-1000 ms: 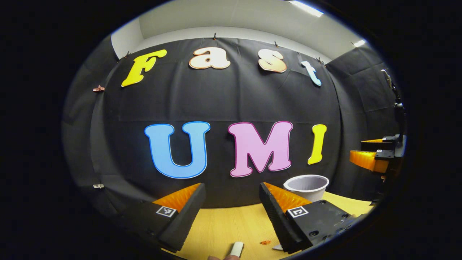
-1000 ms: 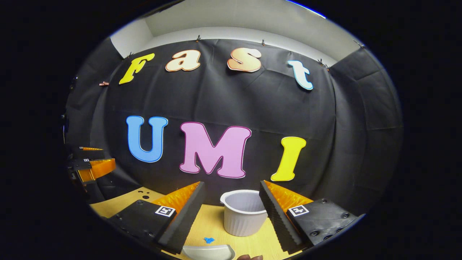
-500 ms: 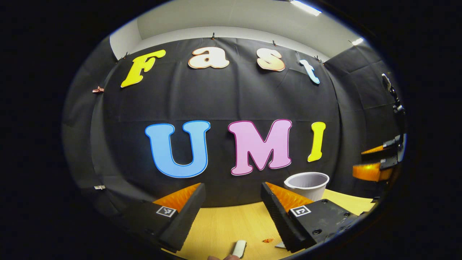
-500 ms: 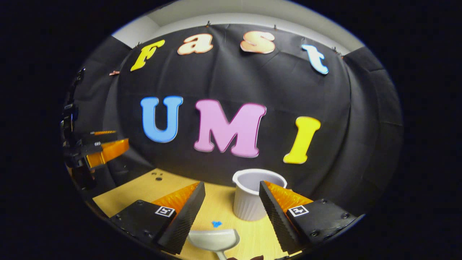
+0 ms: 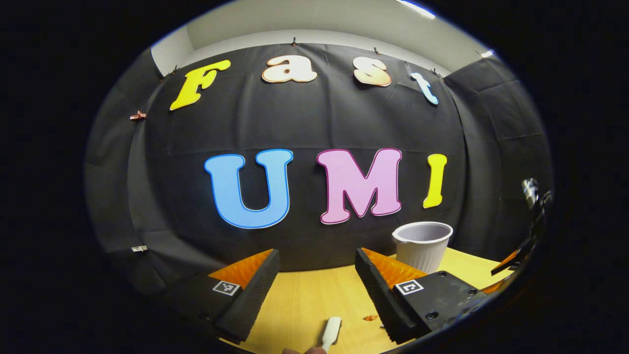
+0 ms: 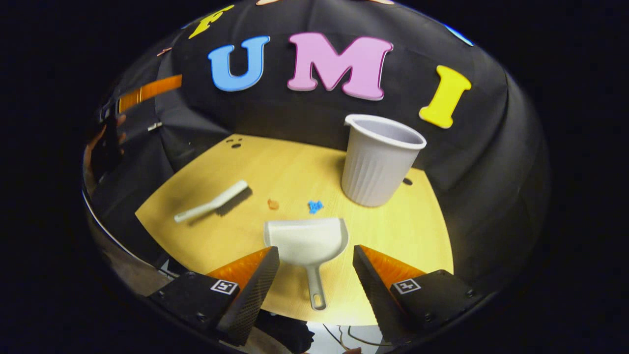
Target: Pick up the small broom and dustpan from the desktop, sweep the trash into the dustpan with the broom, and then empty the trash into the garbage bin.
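Both grippers spread wide, nothing held: right gripper sits over the dustpan handle, so drop straight down w/ handle centred btwn fingers before closing; left gripper needs to tip down onto the broom, which lies left of dustpan. Orange scrap and blue scrap just beyond dustpan mouth, bin beyond-right of it. Vs 0.5 s ago: right view has pitched down hard, whole desktop now visible; left view barely changed.

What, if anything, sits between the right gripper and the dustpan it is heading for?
Nothing visible does. The right gripper is open above the dustpan, whose handle points back between its fingers over bare desktop. The bin, the blue scrap and the broom lie beyond or aside.
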`<state>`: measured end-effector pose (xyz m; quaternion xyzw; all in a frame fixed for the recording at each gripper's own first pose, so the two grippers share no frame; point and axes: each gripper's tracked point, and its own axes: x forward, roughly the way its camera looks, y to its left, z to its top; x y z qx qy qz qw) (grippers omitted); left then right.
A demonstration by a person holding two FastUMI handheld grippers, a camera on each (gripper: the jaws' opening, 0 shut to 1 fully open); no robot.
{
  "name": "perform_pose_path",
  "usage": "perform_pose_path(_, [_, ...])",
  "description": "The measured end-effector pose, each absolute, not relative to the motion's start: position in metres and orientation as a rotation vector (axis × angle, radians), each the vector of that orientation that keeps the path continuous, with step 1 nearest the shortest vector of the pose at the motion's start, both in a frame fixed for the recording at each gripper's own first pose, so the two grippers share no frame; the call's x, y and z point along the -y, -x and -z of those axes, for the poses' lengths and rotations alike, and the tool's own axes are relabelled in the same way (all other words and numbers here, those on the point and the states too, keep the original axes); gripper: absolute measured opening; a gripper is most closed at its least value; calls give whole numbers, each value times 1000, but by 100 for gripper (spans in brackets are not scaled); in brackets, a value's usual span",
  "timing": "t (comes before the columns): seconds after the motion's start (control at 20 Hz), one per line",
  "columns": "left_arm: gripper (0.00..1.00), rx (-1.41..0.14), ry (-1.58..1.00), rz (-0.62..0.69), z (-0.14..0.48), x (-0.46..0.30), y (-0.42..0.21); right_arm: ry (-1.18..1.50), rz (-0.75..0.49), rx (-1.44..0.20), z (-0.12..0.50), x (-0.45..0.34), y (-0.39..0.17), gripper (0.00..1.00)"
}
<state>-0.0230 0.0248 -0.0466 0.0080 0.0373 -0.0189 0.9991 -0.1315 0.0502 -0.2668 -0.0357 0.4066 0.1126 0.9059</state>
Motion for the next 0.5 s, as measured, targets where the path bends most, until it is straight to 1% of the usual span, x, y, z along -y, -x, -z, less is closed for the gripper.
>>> perform_pose_path(0.25, [99, -107, -25, 11, 58, -35, 29, 100, -254, -992, 353, -51, 136, 98])
perform_pose_path(0.5, [99, -153, -35, -34, 72, -49, 38, 97, -275, -1122, 421, -56, 131, 98])
